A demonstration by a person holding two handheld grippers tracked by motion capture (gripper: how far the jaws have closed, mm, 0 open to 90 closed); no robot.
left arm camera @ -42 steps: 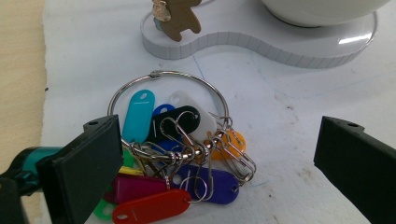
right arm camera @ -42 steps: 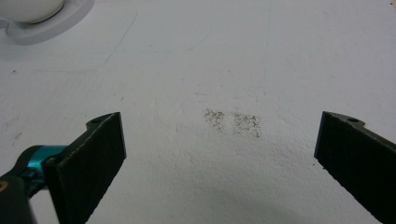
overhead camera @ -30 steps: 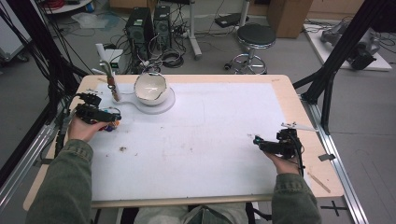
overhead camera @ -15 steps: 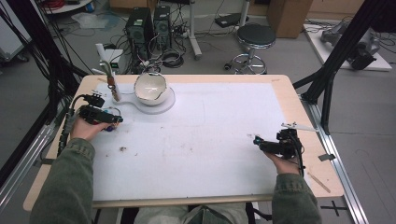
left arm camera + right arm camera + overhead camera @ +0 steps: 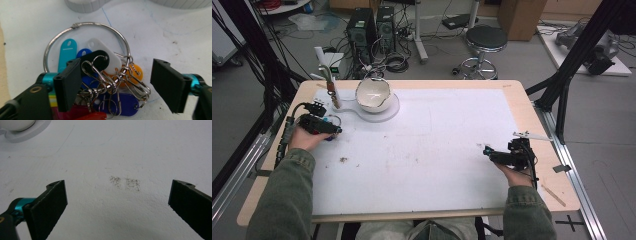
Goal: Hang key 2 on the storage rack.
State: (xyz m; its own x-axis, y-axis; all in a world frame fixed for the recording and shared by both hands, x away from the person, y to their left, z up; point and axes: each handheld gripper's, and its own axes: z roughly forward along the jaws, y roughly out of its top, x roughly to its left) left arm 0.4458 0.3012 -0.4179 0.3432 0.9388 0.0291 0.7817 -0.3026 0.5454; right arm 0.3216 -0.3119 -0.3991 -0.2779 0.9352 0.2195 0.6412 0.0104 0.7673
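Note:
A big metal ring (image 5: 75,25) carrying several coloured key tags (image 5: 67,51) and wire clips lies on the white mat. My left gripper (image 5: 117,62) straddles the bunch, and its jaws have just been closing. The left jaw sits against the tags, while the right jaw stands a gap away from the clips. From above, the left gripper (image 5: 334,131) lies at the table's left with the tags (image 5: 332,120) at its tip. My right gripper (image 5: 486,150) rests low at the right, and its own view shows the right gripper (image 5: 116,187) wide open over bare mat.
A white bowl (image 5: 373,93) sits on a pale round base (image 5: 389,112) at the back left, beside an upright stick-like tool (image 5: 332,90). Dark smudges (image 5: 125,182) mark the mat. The wooden table edge (image 5: 532,100) frames the mat.
The left hand has edged slightly over the key bunch. The right hand and gripper have kept still.

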